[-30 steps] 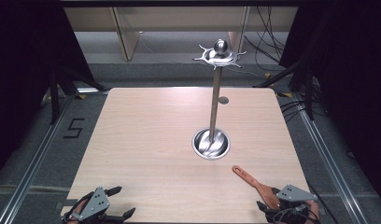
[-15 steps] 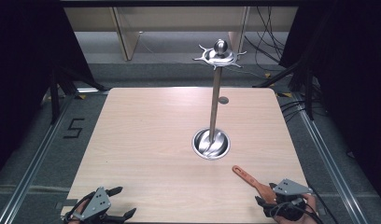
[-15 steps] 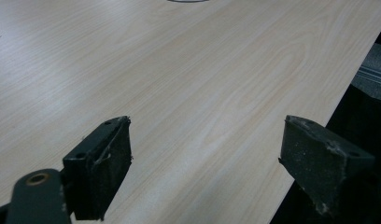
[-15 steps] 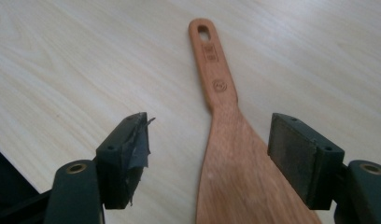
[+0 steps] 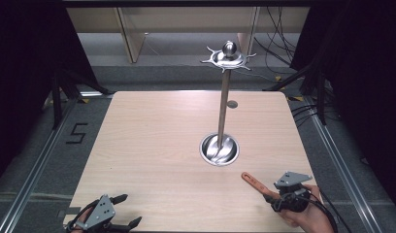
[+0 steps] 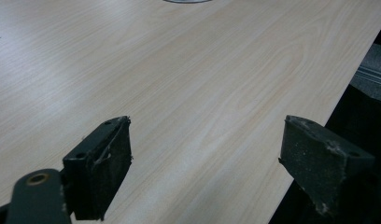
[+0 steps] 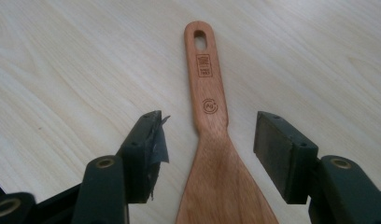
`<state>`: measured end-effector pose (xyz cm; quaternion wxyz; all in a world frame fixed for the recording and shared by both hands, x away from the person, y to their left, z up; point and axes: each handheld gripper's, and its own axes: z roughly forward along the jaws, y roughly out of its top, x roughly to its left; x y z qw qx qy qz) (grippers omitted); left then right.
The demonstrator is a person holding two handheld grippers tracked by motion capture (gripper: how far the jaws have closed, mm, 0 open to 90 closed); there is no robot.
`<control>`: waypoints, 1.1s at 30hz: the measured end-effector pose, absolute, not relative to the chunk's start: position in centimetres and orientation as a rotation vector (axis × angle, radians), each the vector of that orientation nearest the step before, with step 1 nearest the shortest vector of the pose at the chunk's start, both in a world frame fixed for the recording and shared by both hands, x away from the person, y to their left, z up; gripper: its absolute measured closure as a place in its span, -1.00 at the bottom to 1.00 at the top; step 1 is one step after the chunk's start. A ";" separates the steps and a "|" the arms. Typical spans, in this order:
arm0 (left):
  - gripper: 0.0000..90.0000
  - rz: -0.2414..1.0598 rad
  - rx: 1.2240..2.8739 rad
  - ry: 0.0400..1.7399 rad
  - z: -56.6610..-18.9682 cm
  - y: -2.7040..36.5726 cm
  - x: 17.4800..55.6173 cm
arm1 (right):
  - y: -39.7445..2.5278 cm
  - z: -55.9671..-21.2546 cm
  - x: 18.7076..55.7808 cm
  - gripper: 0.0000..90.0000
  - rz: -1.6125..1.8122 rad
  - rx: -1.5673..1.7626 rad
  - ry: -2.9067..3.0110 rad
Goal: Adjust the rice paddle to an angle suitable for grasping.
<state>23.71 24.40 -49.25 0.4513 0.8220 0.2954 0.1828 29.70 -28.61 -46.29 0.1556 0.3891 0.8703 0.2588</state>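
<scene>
Wooden spatula (image 7: 211, 121) between open right tongs (image 7: 208, 154), metal stand (image 5: 220, 145) beyond.

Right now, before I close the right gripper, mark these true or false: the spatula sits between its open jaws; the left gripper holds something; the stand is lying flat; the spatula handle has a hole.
1. The wooden spatula lies between the open jaws of the right gripper: true.
2. The left gripper holds something: false, it is open over bare table.
3. The metal stand lies flat: false, it is upright.
4. The handle has a hole at its end: true.
</scene>
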 end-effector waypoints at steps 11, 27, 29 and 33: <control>-0.64 0.447 2.031 0.745 -49.2 24.5 23.7 | -26.6 -46.1 33.3 0.00 0.602 1.118 2.607; -0.64 0.472 2.030 0.706 -49.2 24.5 23.8 | -25.2 -46.9 35.4 0.12 0.554 1.105 2.690; -0.64 0.468 2.033 0.705 -49.1 24.5 23.7 | -25.2 -46.9 35.5 0.13 0.556 1.114 2.695; -0.64 0.473 2.023 0.704 -49.1 24.5 23.7 | -25.2 -46.8 35.7 0.16 0.544 1.128 2.701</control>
